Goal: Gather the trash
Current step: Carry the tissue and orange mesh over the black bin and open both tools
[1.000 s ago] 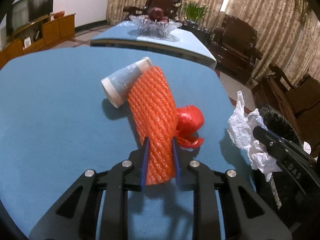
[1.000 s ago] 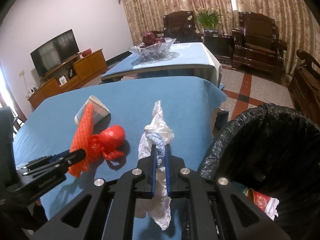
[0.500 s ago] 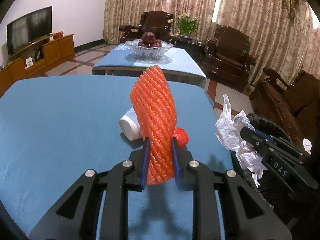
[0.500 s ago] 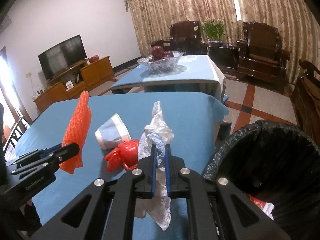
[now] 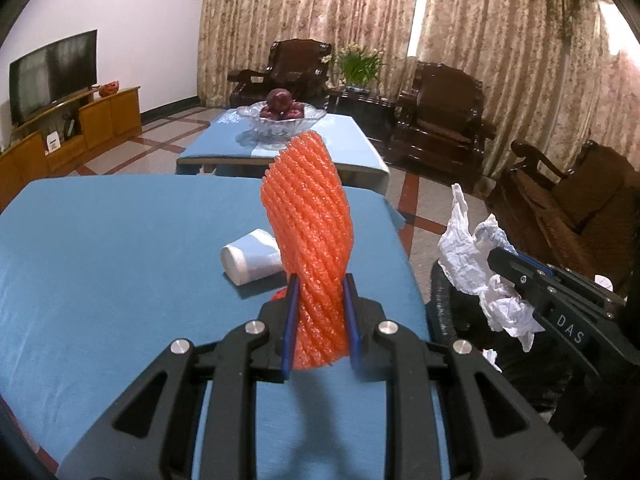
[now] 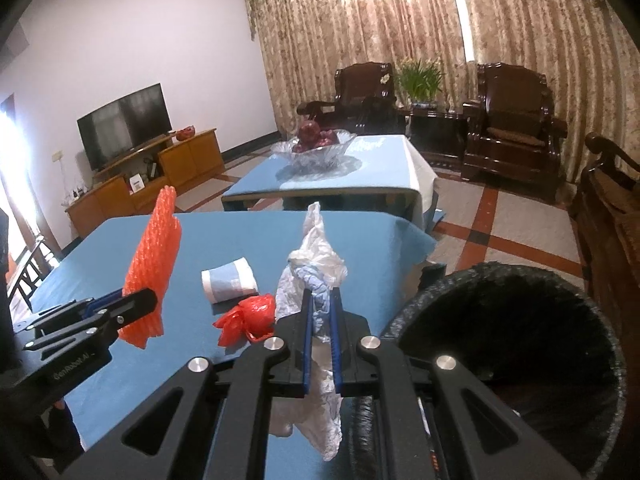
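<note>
left gripper [image 5: 318, 296] clamped on an upright orange foam net [image 5: 308, 216], raised above the blue table [image 5: 100, 248]. right gripper [image 6: 321, 312] pinching crumpled white paper [image 6: 316, 256] near the table's right edge, beside a black-lined bin [image 6: 520, 320]. paper cup [image 6: 229, 285] and red bag [image 6: 250, 316] lying mid-table.

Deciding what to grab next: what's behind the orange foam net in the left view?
Behind the orange foam net lies a tipped paper cup, partly covered; a red plastic bag is almost hidden.
</note>
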### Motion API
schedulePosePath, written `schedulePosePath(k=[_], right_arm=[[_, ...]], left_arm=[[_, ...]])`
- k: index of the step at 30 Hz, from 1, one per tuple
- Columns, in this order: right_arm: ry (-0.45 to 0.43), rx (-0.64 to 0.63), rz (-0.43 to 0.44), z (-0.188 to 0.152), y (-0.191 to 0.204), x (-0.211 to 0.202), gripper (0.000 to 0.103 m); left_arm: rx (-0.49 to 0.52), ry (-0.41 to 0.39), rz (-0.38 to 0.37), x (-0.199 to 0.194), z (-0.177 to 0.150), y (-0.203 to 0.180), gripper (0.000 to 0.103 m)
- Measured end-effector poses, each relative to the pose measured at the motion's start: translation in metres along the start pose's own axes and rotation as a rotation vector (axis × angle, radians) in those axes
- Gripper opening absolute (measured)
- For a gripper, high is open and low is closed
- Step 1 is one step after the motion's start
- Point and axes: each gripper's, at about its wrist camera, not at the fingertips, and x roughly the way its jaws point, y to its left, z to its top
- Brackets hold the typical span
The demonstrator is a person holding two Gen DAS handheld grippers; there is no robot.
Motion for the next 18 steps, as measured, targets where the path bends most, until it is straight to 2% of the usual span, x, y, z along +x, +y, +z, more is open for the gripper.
schedulePosePath(k=[8,18], right_arm=[[-0.025,0.015,-0.039,0.002,-0.023,-0.029,0.008],[-0.059,0.052,-0.113,0.000,-0.070,-0.062,0.008]], left_arm=[[0.039,-0.001,-0.060,-0.001,0.001,-0.033,0.020],[0.111,0.000,-0.155,0.007,0.000,-0.087,0.020]])
